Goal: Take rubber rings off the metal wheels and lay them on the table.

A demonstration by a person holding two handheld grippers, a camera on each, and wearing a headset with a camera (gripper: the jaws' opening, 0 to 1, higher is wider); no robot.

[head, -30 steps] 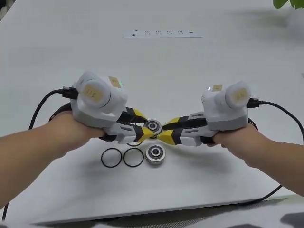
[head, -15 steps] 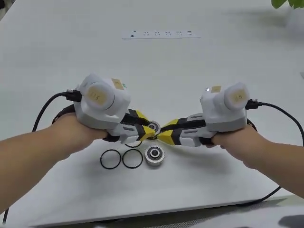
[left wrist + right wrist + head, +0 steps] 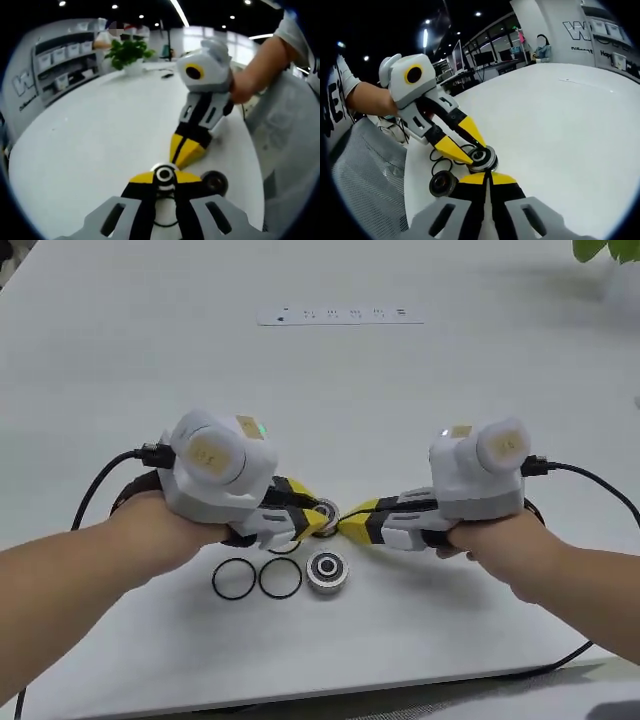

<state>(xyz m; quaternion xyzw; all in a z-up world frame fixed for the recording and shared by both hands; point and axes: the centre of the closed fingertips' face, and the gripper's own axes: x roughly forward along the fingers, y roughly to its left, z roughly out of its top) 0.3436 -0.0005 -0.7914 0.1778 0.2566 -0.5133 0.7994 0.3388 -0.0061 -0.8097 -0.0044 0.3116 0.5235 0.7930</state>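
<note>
Two rubber rings [image 3: 234, 579] [image 3: 281, 578] lie flat on the worktop [image 3: 400, 390], side by side and just apart, right in front of the person. That part of the job looks done. A thin dark arc peeks out under the left gripper [image 3: 312, 520]; it may be a third ring, but too little of it shows to tell.

Up above them, the live action: the left gripper has its fingers closed on a metal wheel [image 3: 323, 510], lifted clear of the worktop, and in the left gripper view that wheel sits squarely between the yellow tips. From the opposite side the right gripper [image 3: 350, 524] noses in, fingers drawn narrow with barely a line between them, tips right at the wheel's edge. Whether they have a pinch of rubber or just touch the rim, I cannot tell. In the right gripper view the held wheel shows a dark outer band, so I judge its ring is on and about to be peeled.

A second wheel [image 3: 327, 569] rests on the worktop just beside the right-hand ring. Its rim is too small to read, so bare or not is unclear.

My call: at least two rings off, one wheel in hand being worked, and possibly the second wheel left to do.
</note>
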